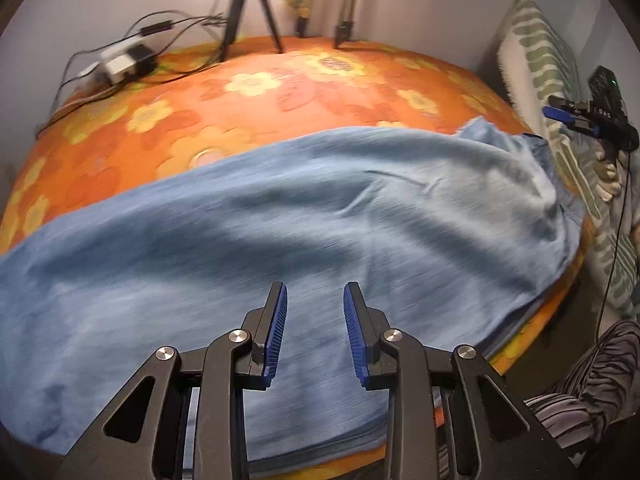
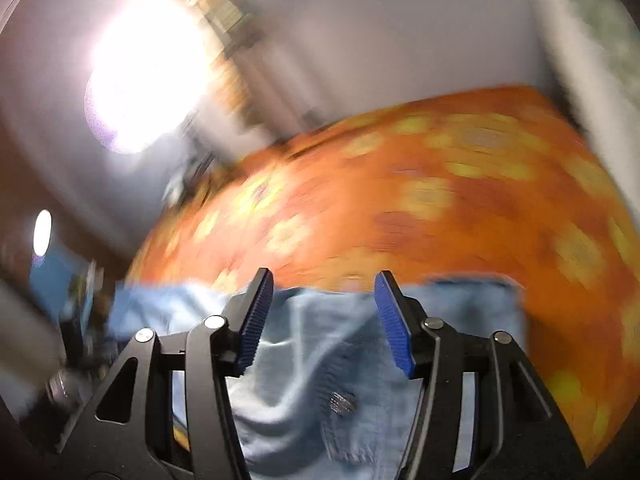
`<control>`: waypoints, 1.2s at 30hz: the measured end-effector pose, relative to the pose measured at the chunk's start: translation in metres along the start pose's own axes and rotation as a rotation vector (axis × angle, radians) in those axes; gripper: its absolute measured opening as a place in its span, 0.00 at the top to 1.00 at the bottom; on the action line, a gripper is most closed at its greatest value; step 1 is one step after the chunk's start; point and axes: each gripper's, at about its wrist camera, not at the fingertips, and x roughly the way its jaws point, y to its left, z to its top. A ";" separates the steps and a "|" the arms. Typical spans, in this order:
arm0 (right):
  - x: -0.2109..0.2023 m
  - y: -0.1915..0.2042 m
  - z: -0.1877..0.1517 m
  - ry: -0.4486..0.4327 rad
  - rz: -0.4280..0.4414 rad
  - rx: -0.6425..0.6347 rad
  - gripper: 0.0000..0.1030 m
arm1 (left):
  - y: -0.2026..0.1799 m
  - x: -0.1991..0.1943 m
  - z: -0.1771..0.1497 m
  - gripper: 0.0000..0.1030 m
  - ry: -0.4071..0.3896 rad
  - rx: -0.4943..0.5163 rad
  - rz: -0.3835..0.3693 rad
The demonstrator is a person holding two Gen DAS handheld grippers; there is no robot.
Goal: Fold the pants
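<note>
Pants point(image 1: 280, 216): light blue denim, spread lengthwise across the near half of the bed, wrinkled, one end bunched and raised at the right of the left wrist view.
Waist end point(image 2: 344, 360): in the right wrist view, the waistband with a metal button point(image 2: 342, 403) lies directly below the right claw, on the near edge of the bed.
Bed point(image 1: 280, 80): covered with an orange sheet printed with yellow flowers; the far half is bare of clothing.
Left claw point(image 1: 315, 336): hovers over the middle of the pants, pointing steeply down; its blue-padded fingers point(image 1: 276, 332) stand a narrow gap apart, with nothing pinched between them and only fabric seen below.
Right claw point(image 2: 324, 320): seen in its own view with jaws parted fairly wide above the waist end, gripping nothing; whether the pads touch the cloth cannot be told through the blur. In the left wrist view it shows at the far right edge point(image 1: 568, 118), just beyond the raised end of the pants.
Person: a hand point(image 1: 608, 176) on the right claw's handle and a striped-trousered leg point(image 1: 580, 392) at the lower right.
Tripod point(image 1: 250, 12): stands at the far edge of the bed by the wall.
Cables and adapters point(image 1: 124, 58): lie at the far left corner of the bed.
Patterned cushion point(image 1: 544, 56): green and white, upright against the wall on the right.
Light point(image 2: 148, 68): a bright glare in the right wrist view, which is heavily blurred.
</note>
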 end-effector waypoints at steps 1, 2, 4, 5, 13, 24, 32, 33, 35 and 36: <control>0.022 0.010 0.007 0.066 0.019 -0.069 0.43 | 0.005 0.000 -0.003 0.73 -0.004 -0.009 0.006; 0.037 0.015 0.010 0.110 0.026 -0.106 0.43 | 0.011 0.000 -0.006 0.73 -0.004 -0.018 0.015; 0.077 0.021 0.015 0.224 0.032 -0.194 0.43 | 0.021 0.004 -0.012 0.73 -0.003 -0.032 0.028; 0.090 0.021 0.015 0.259 0.037 -0.216 0.43 | 0.025 0.005 -0.014 0.73 -0.003 -0.038 0.033; 0.154 0.015 0.008 0.433 0.181 -0.272 0.43 | 0.034 0.007 -0.024 0.73 -0.036 -0.041 0.038; 0.147 0.050 -0.014 0.379 0.143 -0.363 0.85 | 0.033 0.008 -0.027 0.73 -0.060 -0.030 0.049; 0.107 0.016 0.035 0.129 -0.122 -0.185 0.99 | 0.032 0.009 -0.029 0.73 -0.068 -0.016 0.060; 0.109 0.009 0.037 0.135 -0.130 -0.165 0.99 | 0.031 0.009 -0.029 0.73 -0.066 -0.004 0.065; 0.100 0.003 0.040 0.110 -0.159 -0.155 0.99 | 0.028 0.009 -0.029 0.73 -0.061 0.015 0.079; 0.091 0.001 0.040 0.093 -0.161 -0.148 0.97 | 0.027 0.009 -0.029 0.73 -0.060 0.020 0.084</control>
